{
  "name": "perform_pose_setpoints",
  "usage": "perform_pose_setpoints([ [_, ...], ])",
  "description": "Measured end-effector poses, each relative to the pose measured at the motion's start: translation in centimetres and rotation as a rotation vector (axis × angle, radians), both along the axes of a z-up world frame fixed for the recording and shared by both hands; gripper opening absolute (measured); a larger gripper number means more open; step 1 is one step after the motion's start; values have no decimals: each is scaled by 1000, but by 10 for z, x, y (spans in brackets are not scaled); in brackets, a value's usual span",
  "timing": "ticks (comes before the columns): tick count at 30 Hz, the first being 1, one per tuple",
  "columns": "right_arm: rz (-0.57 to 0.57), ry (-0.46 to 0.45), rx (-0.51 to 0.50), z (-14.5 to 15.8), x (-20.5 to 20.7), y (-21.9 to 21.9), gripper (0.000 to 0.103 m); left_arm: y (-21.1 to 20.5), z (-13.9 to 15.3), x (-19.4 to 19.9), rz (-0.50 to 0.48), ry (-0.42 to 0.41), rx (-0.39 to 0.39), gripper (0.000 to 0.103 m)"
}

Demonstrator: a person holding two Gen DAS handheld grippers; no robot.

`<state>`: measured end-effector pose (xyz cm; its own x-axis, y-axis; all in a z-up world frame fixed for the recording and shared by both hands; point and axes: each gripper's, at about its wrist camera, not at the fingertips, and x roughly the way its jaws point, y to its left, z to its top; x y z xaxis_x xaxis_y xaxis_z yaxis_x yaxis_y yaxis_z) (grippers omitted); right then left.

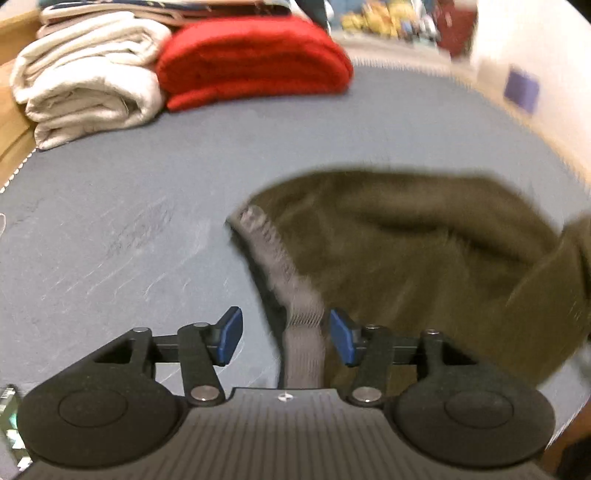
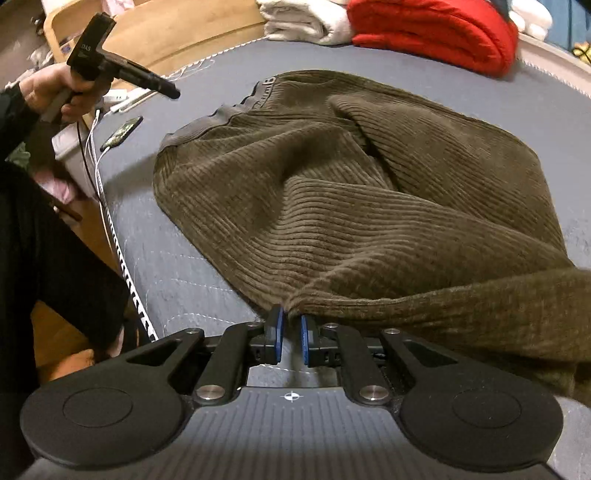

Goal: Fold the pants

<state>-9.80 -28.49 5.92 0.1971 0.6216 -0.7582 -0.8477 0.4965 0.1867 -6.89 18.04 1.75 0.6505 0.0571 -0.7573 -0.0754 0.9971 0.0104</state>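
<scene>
Mattress (image 2: 192, 258) first: the grey quilted surface carries everything, with a red folded blanket (image 2: 436, 33) and pale folded towels (image 2: 306, 22) stacked at its far edge, well apart from your work. Across the middle lie the pants (image 2: 332, 184), olive corduroy, bunched rather than flat, with 1 thick fold running diagonally from the waist side toward the near edge. The grey waistband (image 2: 207, 125) sits at the far left of the garment.

You look to be early in the fold, with the cloth not yet squared. To do this step well, draw the pinched edge taut and low so the ridges flatten before you lay anything over, and bring both ends across together so the legs stack evenly.

Your right gripper (image 2: 291, 332) is clenched on the near edge of the pants, blue pads nearly together with a small tuck of corduroy between them. In the right wrist view your left hand (image 2: 55, 92) holds its tool raised, off to the waistband side.

Your left gripper (image 1: 284, 336) is released, jaws spread wide, with the waistband (image 1: 299, 332) running up between them but touching neither pad as far as the blurred left wrist view shows.
</scene>
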Motion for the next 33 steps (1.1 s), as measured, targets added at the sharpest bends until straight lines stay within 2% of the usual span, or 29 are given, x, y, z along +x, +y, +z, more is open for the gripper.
perform_pose_setpoints([
  [2,-60,-1,70,13,8,-10,15,-16,4,10,-32,-37,-66,59],
  [3,-108,10,124,19,14,-23,27,-28,5,16,-61,-46,-85,58],
  [4,-167,21,182,27,22,-35,44,-44,5,21,-105,-58,-97,58],
  [6,-311,23,270,36,38,-62,66,-80,1,27,-197,-72,-104,58],
  [10,-663,120,389,27,73,-119,68,-164,-12,37,-418,-76,-116,58],
  [12,-818,163,400,15,86,-138,69,-201,-16,39,-503,-70,-134,57],
  [14,-925,176,392,4,94,-151,69,-226,-20,40,-556,-69,-148,57],
  [18,-976,197,330,-12,112,-150,69,-255,-30,52,-590,-43,-193,57],
  [22,-1011,170,230,-24,125,-138,68,-276,-49,62,-628,8,-299,57],
  [24,-1022,146,211,-24,126,-134,65,-289,-57,57,-678,18,-338,57],
  [26,-1029,115,191,-19,123,-127,45,-308,-62,51,-734,7,-338,57],
  [27,-1030,107,179,-20,123,-128,19,-316,-64,49,-761,-2,-330,57],
  [28,-1026,108,174,-20,124,-129,1,-324,-66,46,-785,-18,-319,57],
  [30,-1018,115,175,-22,120,-136,0,-335,-72,44,-811,-49,-295,57],
  [33,-989,102,148,-23,108,-145,0,-350,-78,48,-778,-92,-246,57],
])
